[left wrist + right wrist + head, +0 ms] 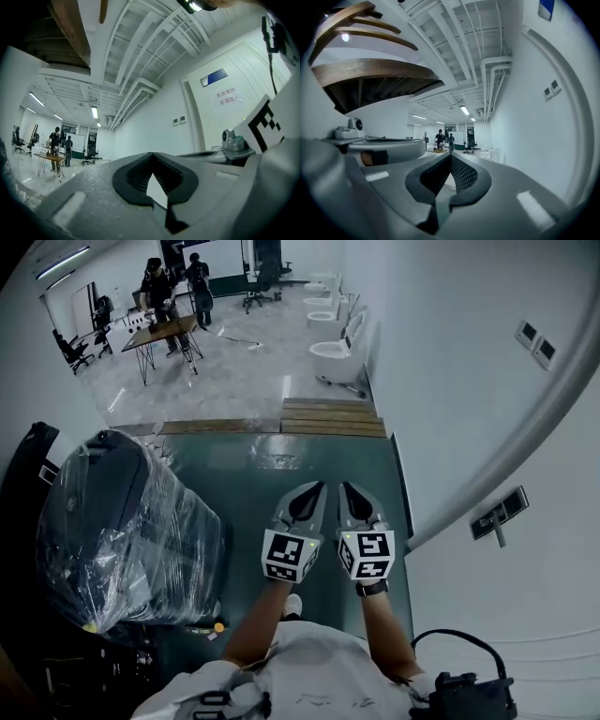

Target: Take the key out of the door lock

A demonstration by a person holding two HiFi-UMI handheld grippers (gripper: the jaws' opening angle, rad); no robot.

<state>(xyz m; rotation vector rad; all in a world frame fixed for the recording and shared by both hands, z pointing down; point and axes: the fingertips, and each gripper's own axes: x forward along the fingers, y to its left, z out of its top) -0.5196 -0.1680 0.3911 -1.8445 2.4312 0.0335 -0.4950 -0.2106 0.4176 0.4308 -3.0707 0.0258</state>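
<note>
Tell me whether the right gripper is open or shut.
Shut. In its own view the right gripper has its jaws together at the tips, with nothing held between them.

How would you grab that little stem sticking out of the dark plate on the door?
Probably pinch the free end of the stem, coming straight at the door with the nearer right gripper. It juts out of the plate, so only that end is clear. Whether it is the key is too small to tell.
</note>
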